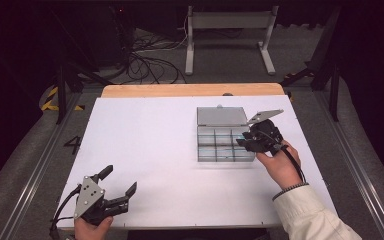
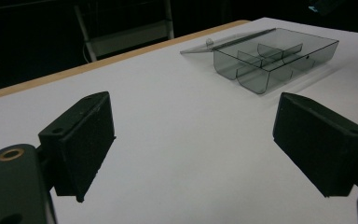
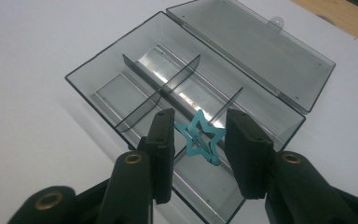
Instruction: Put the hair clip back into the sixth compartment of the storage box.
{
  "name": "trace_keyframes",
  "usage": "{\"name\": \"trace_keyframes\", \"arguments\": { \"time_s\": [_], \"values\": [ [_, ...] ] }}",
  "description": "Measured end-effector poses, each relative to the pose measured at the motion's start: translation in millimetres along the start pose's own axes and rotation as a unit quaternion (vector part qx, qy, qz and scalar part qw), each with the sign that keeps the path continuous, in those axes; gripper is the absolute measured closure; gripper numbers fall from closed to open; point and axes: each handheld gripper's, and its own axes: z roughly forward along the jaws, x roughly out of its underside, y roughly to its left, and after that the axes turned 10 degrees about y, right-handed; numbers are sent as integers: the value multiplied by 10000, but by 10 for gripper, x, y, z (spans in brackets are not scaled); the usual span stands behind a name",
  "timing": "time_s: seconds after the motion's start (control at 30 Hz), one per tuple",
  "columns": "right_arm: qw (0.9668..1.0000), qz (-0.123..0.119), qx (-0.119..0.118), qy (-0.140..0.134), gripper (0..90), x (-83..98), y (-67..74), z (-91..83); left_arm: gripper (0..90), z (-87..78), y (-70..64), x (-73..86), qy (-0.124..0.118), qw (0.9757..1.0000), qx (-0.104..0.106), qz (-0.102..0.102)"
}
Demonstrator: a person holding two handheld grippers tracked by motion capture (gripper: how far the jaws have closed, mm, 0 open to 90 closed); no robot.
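Observation:
A clear smoky plastic box (image 1: 198,150) with several divided compartments lies open on the white table, its lid (image 1: 221,116) flat behind it. My right gripper (image 1: 243,140) hovers over the box's right end. In the right gripper view this gripper (image 3: 201,119) is shut on a small teal star-shaped hair clip (image 3: 200,138), held just above a compartment of the box (image 3: 121,44). My left gripper (image 1: 120,179) rests near the table's front left corner, open and empty. The left gripper view has its jaws (image 2: 200,140) spread wide, with the box (image 2: 272,58) far off at upper right.
The white table top (image 1: 145,145) has a wooden strip (image 1: 190,90) along its far edge. Cables and a metal stand (image 1: 227,30) sit on the floor beyond it. The box's compartments look empty.

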Motion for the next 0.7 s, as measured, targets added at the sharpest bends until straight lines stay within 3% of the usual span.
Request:
{"name": "trace_keyframes", "arguments": {
  "time_s": [0.3,0.7],
  "values": [
    [9998,130,57,137,640,-4,-63,62,134,2,4,-1,7,10000,-5,13],
    [9981,212,99,577,638,-18,-102,220,135,2,6,-1,11,10000,-13,12]
  ]
}}
